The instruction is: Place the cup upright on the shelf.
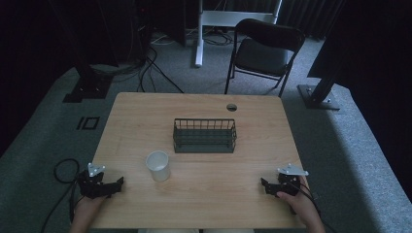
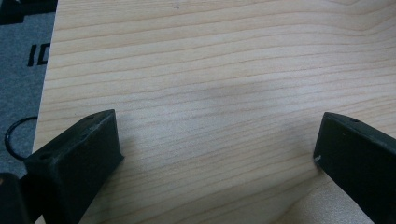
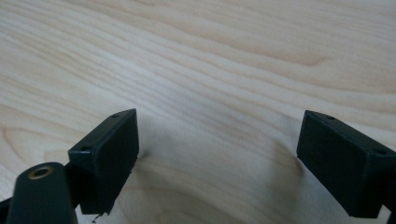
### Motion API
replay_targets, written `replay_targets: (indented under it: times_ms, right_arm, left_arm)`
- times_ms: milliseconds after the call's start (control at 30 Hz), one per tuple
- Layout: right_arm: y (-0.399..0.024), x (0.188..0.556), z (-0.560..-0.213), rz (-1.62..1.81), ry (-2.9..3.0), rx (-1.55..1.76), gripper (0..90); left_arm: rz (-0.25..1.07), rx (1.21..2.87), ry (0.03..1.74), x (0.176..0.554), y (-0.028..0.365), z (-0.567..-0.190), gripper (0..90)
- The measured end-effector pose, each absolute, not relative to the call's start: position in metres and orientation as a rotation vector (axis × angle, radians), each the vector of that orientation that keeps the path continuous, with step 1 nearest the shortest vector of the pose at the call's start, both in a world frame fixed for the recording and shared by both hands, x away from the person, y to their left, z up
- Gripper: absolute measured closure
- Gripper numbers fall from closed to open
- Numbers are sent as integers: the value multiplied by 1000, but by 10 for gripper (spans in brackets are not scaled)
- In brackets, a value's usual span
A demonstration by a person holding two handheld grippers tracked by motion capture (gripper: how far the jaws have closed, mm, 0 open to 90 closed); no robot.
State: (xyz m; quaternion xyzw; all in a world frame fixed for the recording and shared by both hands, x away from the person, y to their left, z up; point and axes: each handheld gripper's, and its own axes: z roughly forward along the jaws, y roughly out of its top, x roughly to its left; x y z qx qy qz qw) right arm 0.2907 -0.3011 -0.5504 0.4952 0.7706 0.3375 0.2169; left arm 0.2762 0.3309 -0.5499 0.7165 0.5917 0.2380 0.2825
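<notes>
A white paper cup (image 1: 158,166) stands upright on the wooden table (image 1: 204,199), just front-left of a dark wire basket (image 1: 205,135) at the table's middle. My left gripper (image 1: 118,184) rests near the front left corner, held by a hand, jaws pointing right toward the cup. In the left gripper view the left gripper (image 2: 217,140) is open over bare wood. My right gripper (image 1: 264,184) rests at the front right, jaws pointing left. The right gripper (image 3: 217,140) is open in its own view, nothing between the jaws.
A round cable hole (image 1: 231,107) sits near the table's far edge. A black folding chair (image 1: 262,51) stands beyond the table on grey carpet. Cables (image 1: 63,170) trail off the left side. Dark stand bases flank the table's far corners.
</notes>
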Motion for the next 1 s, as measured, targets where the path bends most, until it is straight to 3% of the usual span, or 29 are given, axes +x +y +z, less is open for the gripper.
replay_targets:
  times_ms: [1000]
  right_arm:
    - [-251, 302, -519, 1091, 2215, 1186, 126]
  left_arm:
    - [637, 1918, 1585, 276, 331, -550, 8]
